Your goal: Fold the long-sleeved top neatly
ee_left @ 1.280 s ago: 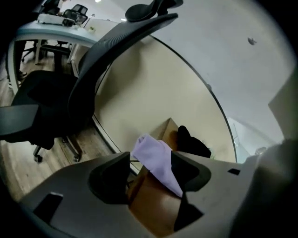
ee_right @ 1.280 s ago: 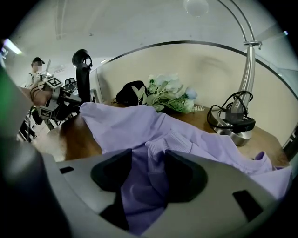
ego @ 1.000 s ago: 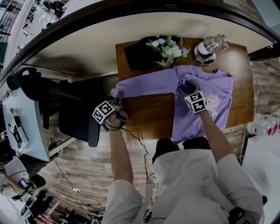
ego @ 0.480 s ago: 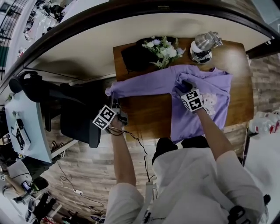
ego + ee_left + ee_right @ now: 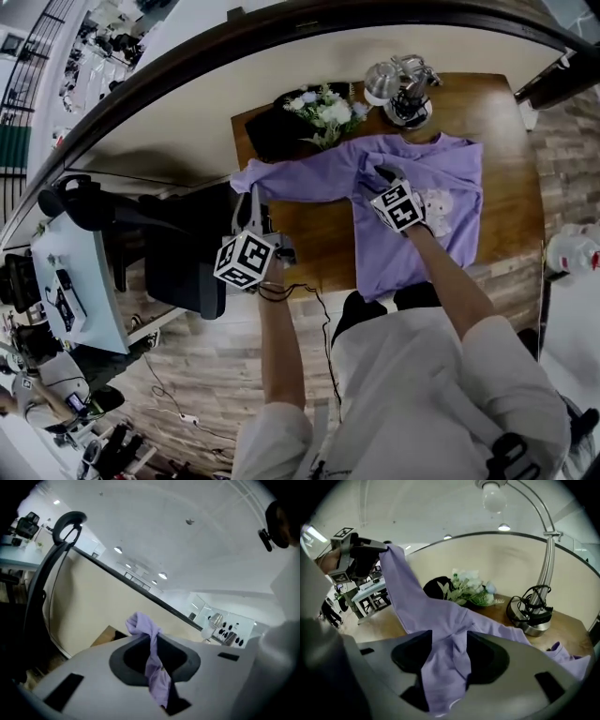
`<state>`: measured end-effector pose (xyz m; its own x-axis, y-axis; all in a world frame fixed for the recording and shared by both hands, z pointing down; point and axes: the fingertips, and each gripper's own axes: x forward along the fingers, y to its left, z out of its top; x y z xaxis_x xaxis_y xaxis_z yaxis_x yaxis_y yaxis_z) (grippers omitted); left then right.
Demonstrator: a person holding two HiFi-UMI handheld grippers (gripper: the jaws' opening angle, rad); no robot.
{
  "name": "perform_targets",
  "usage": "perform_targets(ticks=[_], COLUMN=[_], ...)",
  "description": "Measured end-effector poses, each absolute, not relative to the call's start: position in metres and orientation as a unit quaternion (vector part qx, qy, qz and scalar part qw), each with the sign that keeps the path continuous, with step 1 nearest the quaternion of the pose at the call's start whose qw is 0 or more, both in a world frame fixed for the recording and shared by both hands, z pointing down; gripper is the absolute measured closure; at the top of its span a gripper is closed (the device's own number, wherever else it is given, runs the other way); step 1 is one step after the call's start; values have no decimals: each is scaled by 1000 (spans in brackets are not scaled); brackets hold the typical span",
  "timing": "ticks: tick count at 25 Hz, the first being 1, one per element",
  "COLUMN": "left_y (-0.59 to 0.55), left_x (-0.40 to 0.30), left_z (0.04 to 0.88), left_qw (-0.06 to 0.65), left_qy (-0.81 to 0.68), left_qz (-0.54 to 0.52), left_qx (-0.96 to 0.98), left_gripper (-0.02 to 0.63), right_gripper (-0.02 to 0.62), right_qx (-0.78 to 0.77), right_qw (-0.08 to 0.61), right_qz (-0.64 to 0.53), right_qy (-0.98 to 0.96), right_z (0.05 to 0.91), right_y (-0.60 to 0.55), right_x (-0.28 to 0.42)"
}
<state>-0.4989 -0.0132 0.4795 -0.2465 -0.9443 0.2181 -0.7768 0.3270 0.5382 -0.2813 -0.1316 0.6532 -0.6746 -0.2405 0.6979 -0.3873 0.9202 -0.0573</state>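
Observation:
A purple long-sleeved top point(image 5: 441, 187) lies on the wooden table point(image 5: 314, 246), its left sleeve point(image 5: 300, 178) stretched out to the left. My left gripper point(image 5: 248, 195) holds the sleeve's cuff point(image 5: 143, 625) up in the air beyond the table's left edge. Its jaws have just closed, and the cuff is pinched between them point(image 5: 152, 644). My right gripper point(image 5: 380, 174) is shut on a bunch of fabric where the sleeve meets the body, seen between the jaws point(image 5: 450, 653). In the right gripper view the sleeve point(image 5: 408, 592) rises up to the left.
White flowers point(image 5: 323, 111) and a dark bundle point(image 5: 272, 131) sit at the table's far left corner. A metal lamp base point(image 5: 403, 89) with a cable stands at the far edge. A black office chair point(image 5: 178, 253) is left of the table.
The left gripper has shut on the sleeve cuff and risen with it, lifting the sleeve's end off the table edge. The right gripper has lifted its bunch of fabric slightly.

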Motion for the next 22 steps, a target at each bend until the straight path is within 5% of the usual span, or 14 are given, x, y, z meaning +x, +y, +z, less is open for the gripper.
perform_targets(ticks=[8,22], left_y=[-68,-164], left_x=[-390,-169], left_z=[440,437], left_qw=[187,100], left_qy=[-762,-652], left_qz=[-59,81], left_qx=[617,747], left_gripper=[549,549], right_gripper=[368,370], right_qx=[155,242], right_qw=[308,281], right_qz=[65,152], right_qy=[-936,-916], right_z=[583,597], right_y=[-144,-171], right_x=[-227,-42])
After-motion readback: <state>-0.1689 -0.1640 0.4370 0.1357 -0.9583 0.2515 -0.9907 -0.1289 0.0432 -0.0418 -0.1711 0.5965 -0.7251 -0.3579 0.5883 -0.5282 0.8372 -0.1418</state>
